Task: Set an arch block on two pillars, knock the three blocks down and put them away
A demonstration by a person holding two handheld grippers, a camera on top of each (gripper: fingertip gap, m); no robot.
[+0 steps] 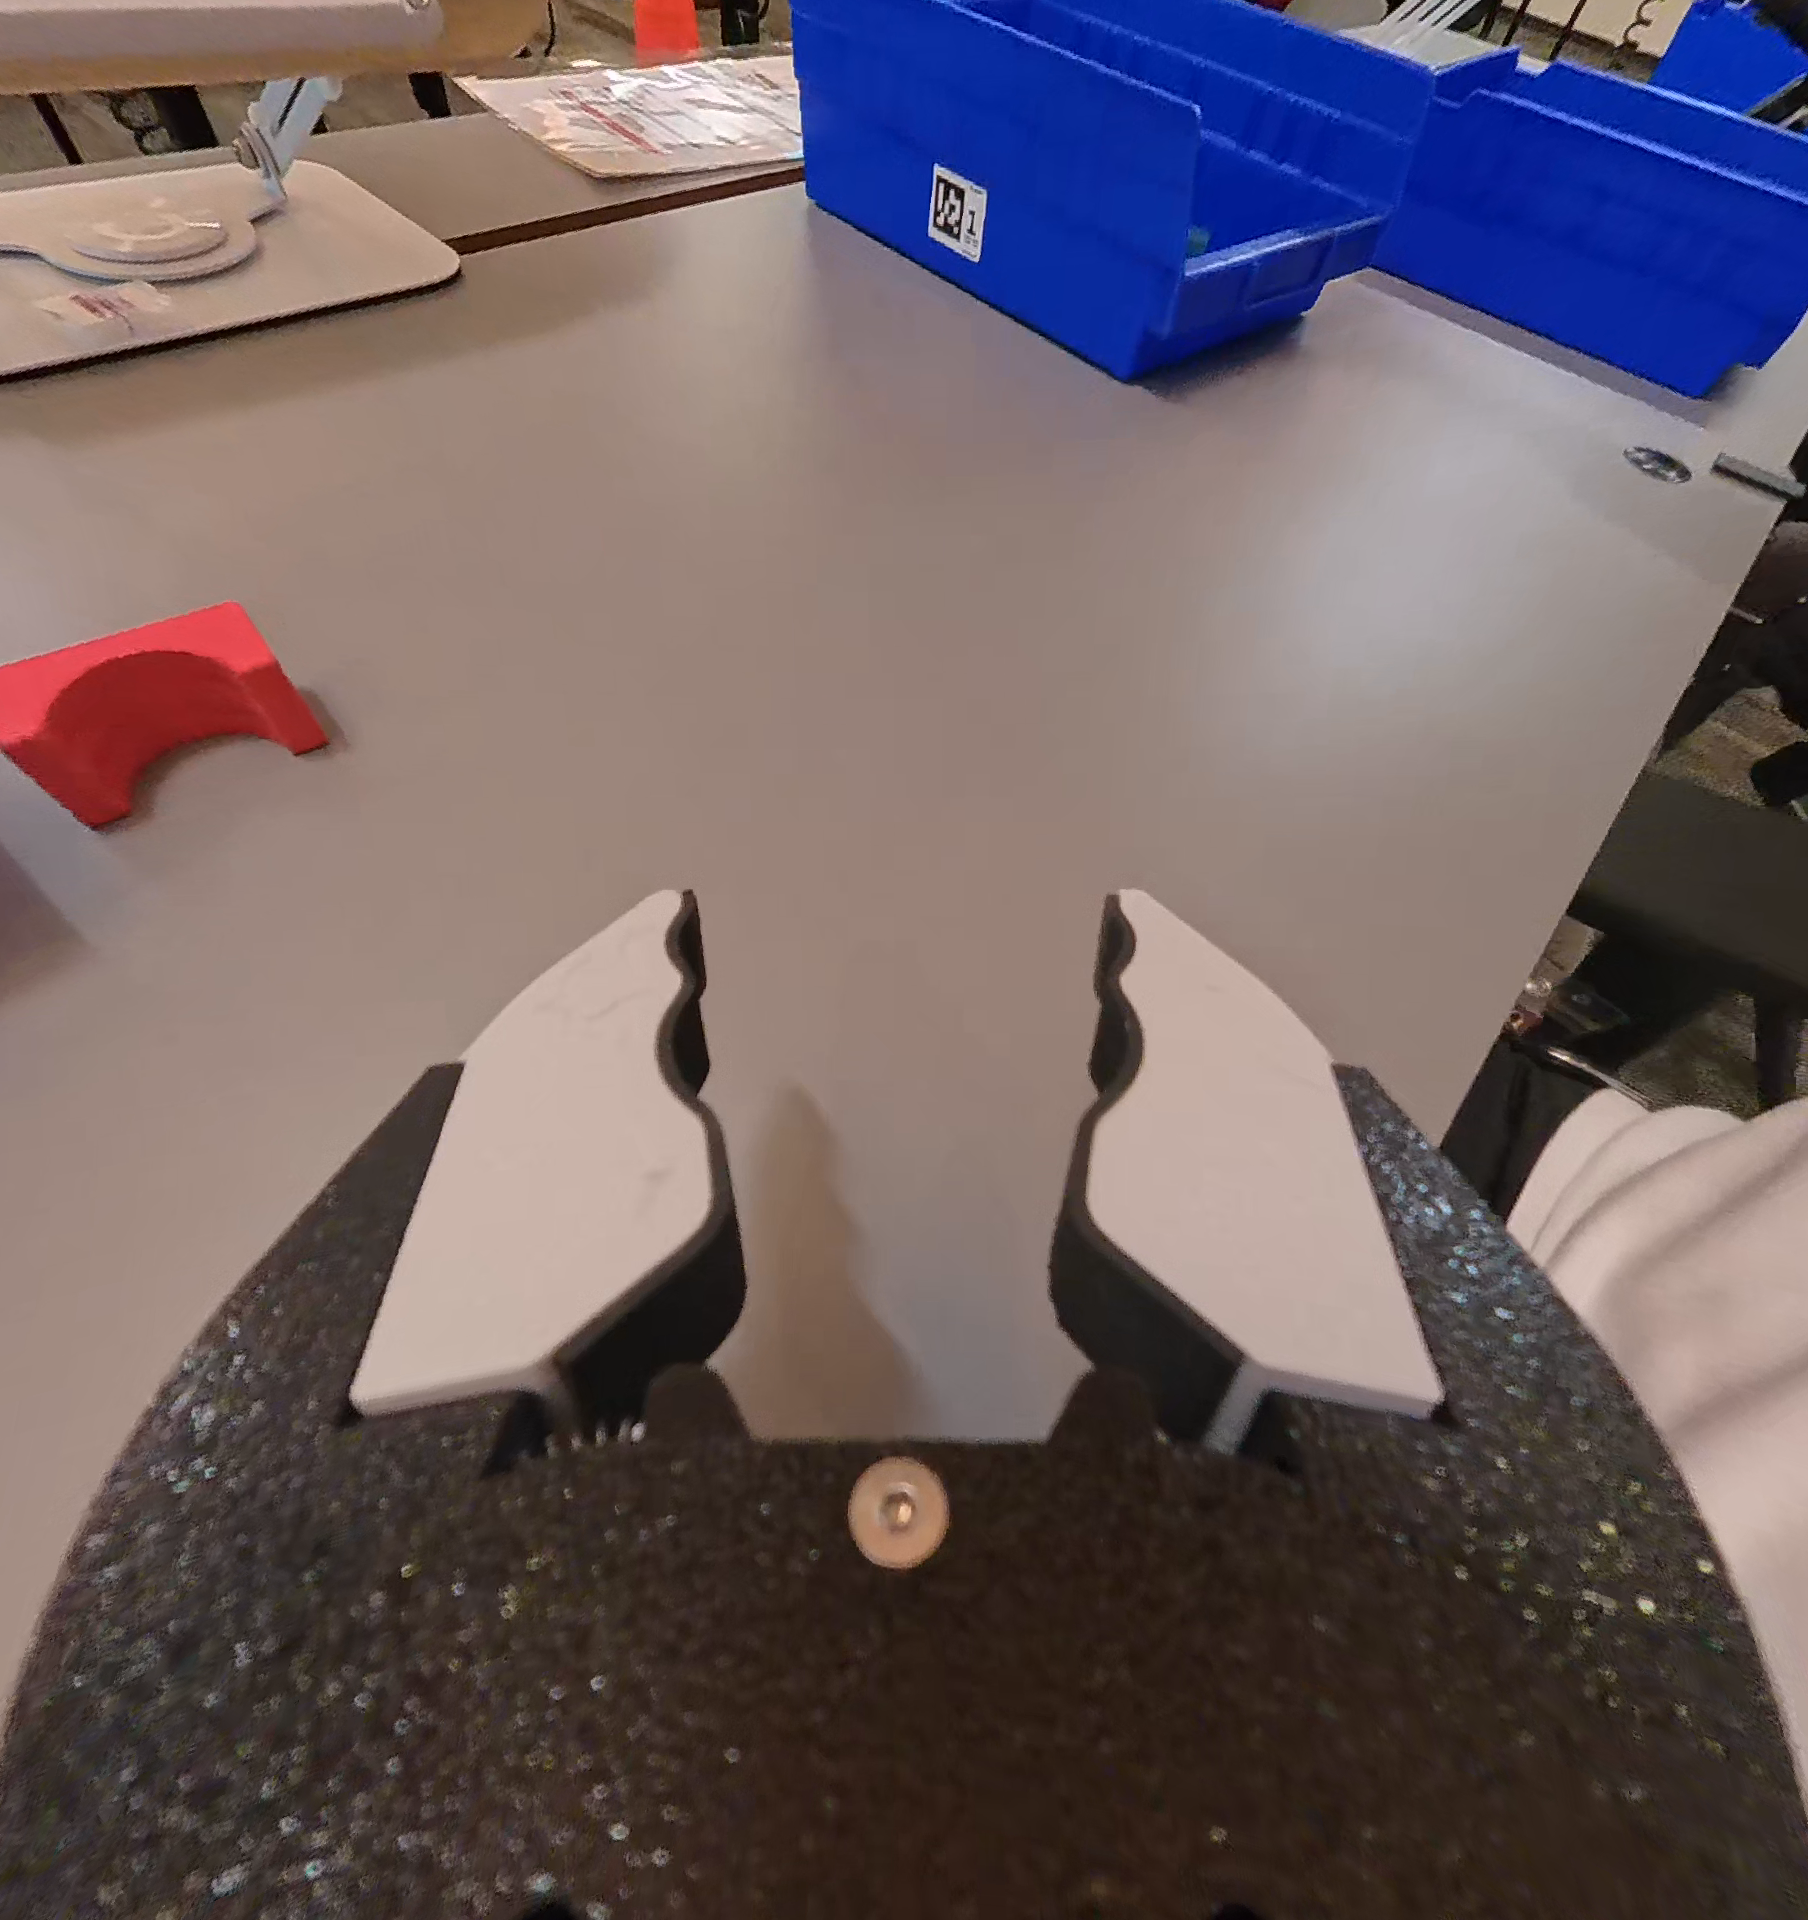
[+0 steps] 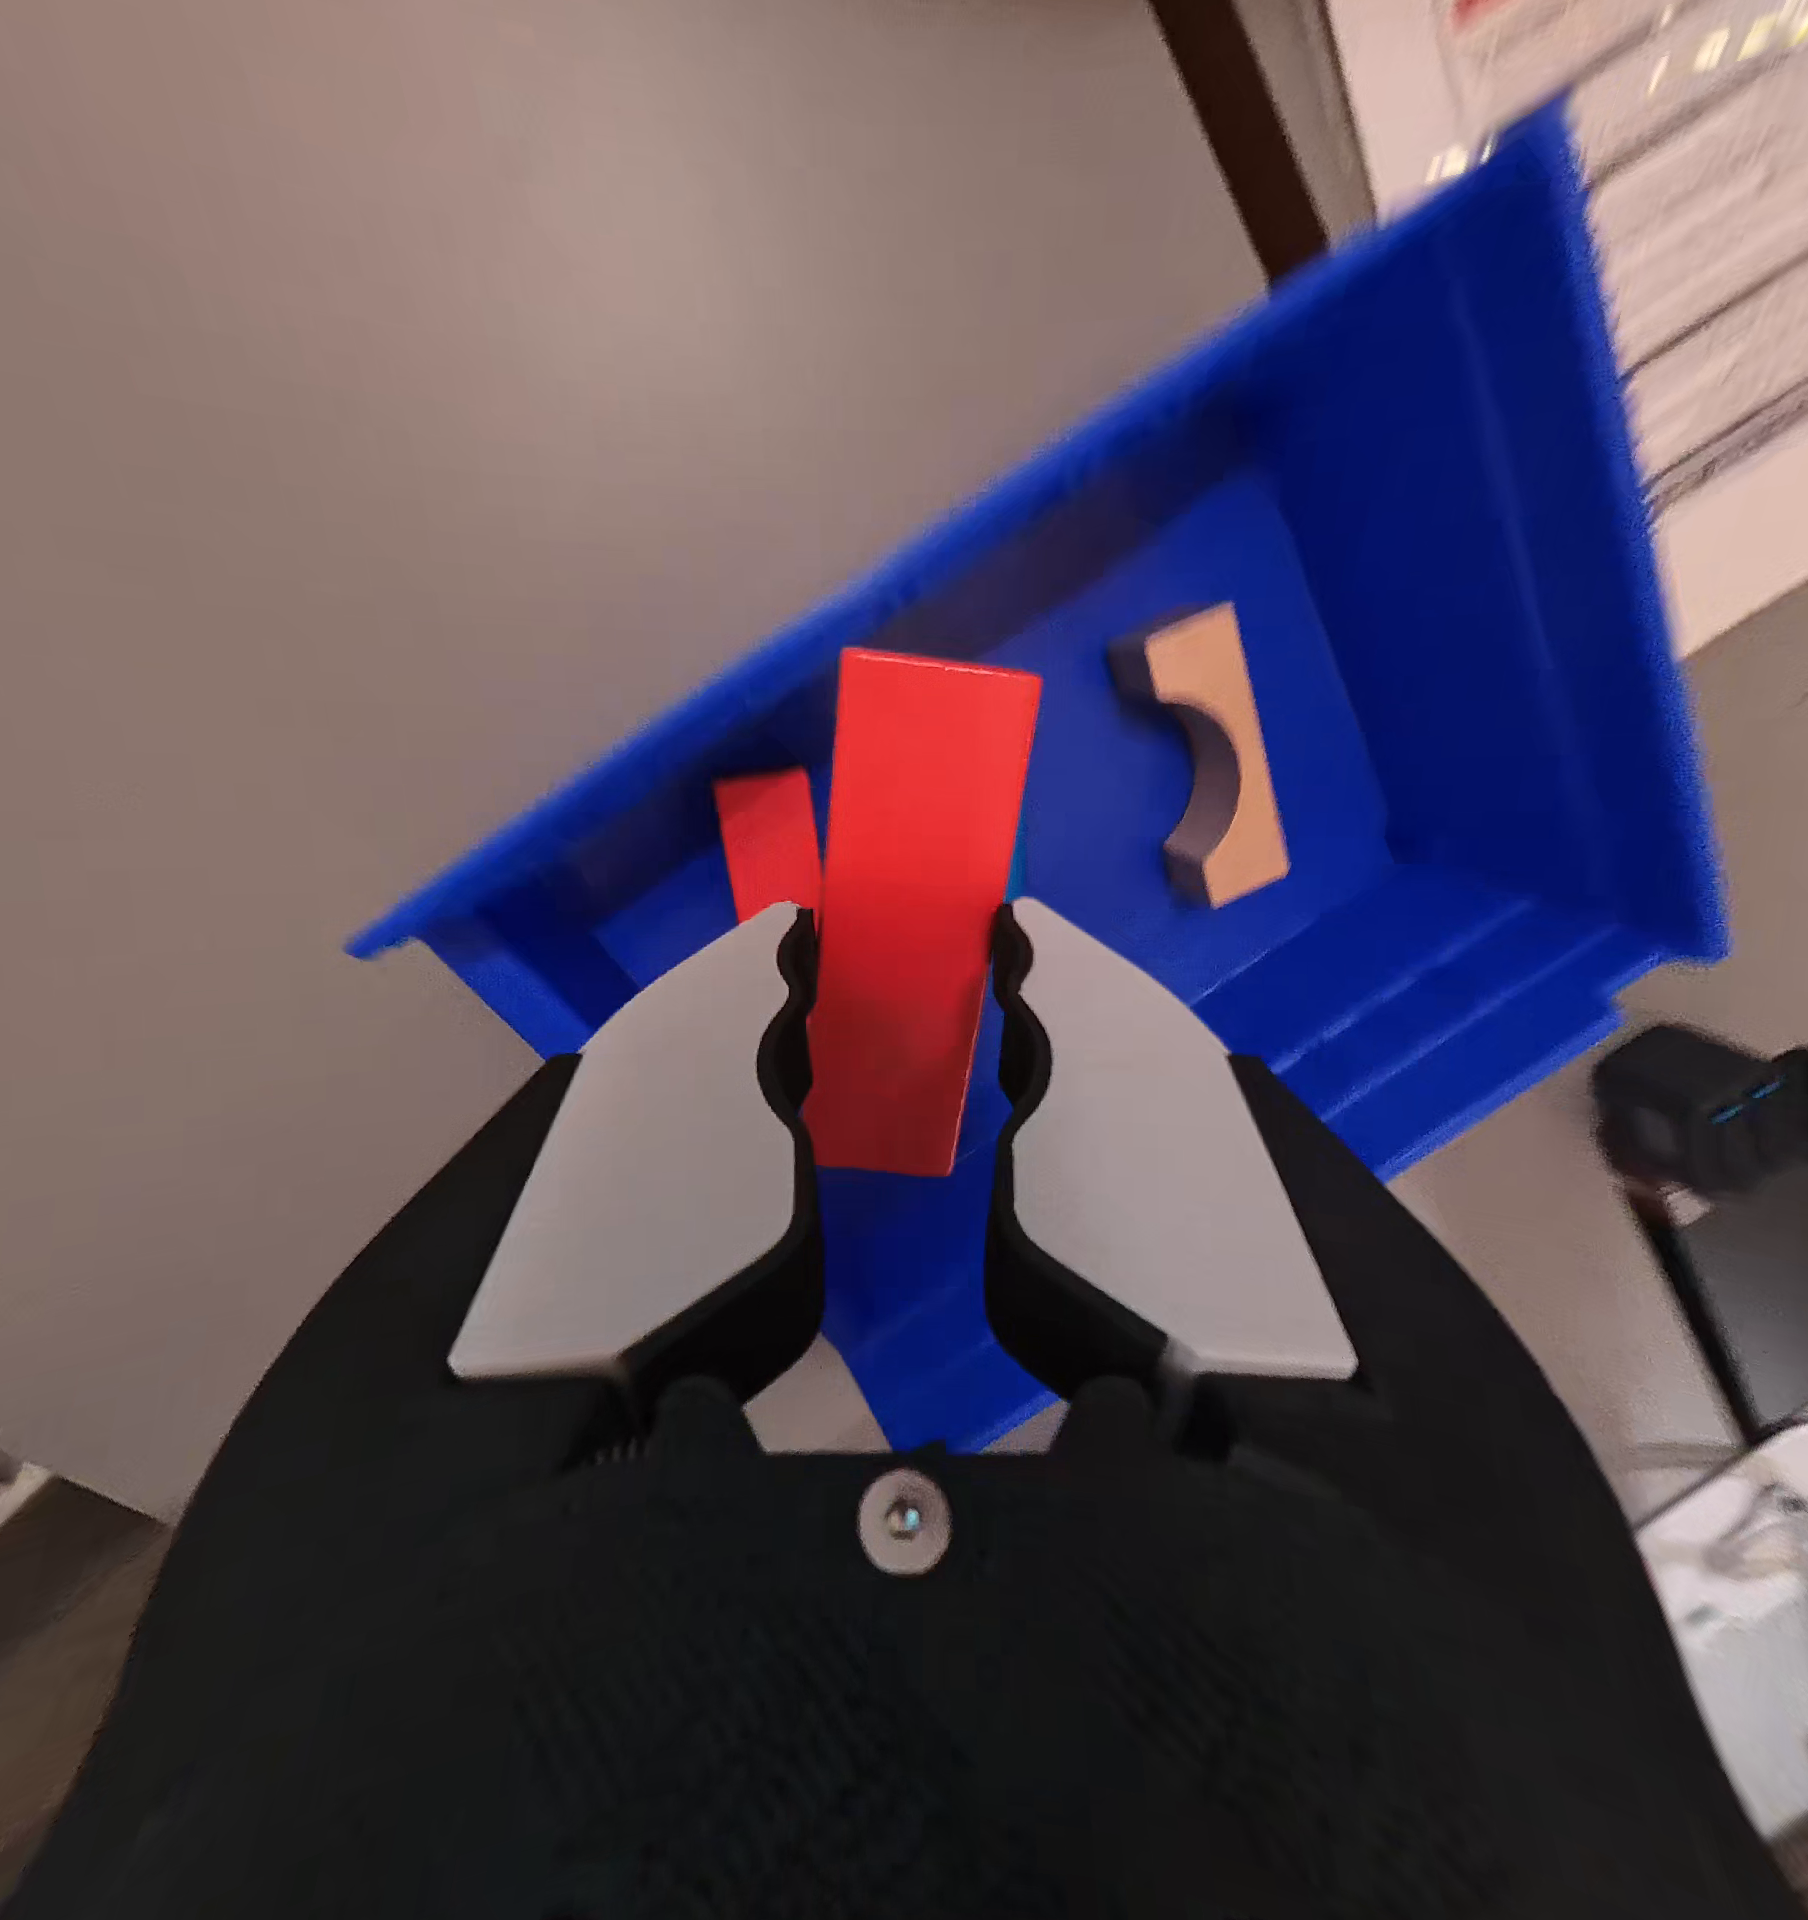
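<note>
Left claw [image 1: 902, 914] hangs spread and empty over the gray tabletop [image 1: 879, 582], well apart from the red arch block [image 1: 141, 717], while right claw [image 2: 900, 914] pinches a long red block [image 2: 915, 914] above the blue bin [image 2: 1440, 665], where a loose pinch might let it slip.

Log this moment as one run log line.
left gripper: open, empty | right gripper: shut on red block, over blue bin
</note>
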